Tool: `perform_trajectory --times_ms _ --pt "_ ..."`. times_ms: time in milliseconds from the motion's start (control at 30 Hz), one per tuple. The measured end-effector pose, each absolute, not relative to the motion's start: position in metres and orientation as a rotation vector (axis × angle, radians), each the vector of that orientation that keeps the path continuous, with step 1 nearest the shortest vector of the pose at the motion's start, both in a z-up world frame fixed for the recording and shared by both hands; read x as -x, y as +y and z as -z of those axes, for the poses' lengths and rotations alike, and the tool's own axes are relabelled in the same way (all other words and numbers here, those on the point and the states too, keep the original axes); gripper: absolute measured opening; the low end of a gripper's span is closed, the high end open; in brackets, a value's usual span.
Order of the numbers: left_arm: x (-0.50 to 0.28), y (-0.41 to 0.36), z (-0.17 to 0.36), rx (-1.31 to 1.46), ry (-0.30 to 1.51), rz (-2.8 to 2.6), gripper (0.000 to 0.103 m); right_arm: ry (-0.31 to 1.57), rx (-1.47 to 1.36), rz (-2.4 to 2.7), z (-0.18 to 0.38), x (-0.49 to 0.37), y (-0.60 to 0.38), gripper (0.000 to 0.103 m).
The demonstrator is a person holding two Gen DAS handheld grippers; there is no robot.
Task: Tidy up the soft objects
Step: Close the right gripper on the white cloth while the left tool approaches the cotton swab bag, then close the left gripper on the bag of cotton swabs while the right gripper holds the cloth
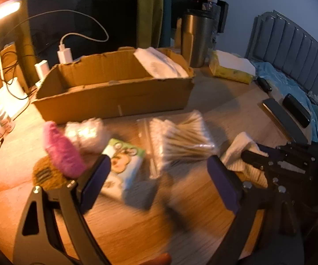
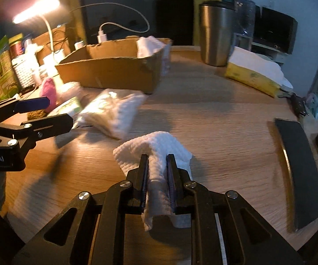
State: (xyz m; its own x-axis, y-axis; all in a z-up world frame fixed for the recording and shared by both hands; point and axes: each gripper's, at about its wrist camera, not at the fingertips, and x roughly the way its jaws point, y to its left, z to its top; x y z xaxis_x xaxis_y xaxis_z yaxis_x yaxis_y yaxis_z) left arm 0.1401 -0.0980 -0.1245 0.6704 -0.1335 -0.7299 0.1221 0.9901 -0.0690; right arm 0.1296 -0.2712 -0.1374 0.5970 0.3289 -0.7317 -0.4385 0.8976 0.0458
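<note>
A: We have the white cloth (image 2: 156, 152) pinched between the jaws of the right gripper (image 2: 157, 161), low in the middle of the right wrist frame. Its loose end lies crumpled on the counter (image 2: 214, 119) just ahead of the fingertips.

B: And our left gripper (image 1: 159, 172) has its jaws spread wide with nothing between them. It hangs over the green-and-white packet (image 1: 123, 170) and the bag of cotton swabs (image 1: 181, 137), both near the centre of the left wrist frame.

A: Left of those we see a pink fuzzy item (image 1: 61, 150) touching a pale, wrapped bundle (image 1: 86, 132); the blur keeps us from saying what the bundle is. A brownish pad (image 1: 46, 174) sits just under the pink item.

B: Behind them stands the cardboard box (image 1: 114, 101), in the upper middle, with a white folded cloth (image 1: 161, 61) at its right end.

A: Further right of the box we find the steel tumbler (image 1: 196, 39) and a yellow tissue pack (image 1: 231, 68). Two dark flat objects (image 2: 300, 176) lie at the right edge of the right wrist frame.

B: The lit lamp (image 2: 37, 8) glows at the upper left.
</note>
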Motion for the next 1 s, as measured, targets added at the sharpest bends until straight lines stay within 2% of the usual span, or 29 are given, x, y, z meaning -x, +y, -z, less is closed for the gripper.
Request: perform_trajectory --times_ms 1000 --pt "-0.202 -0.147 0.158 -0.01 0.922 0.117 0.092 0.827 0.059 -0.495 0.14 -0.16 -0.32 0.017"
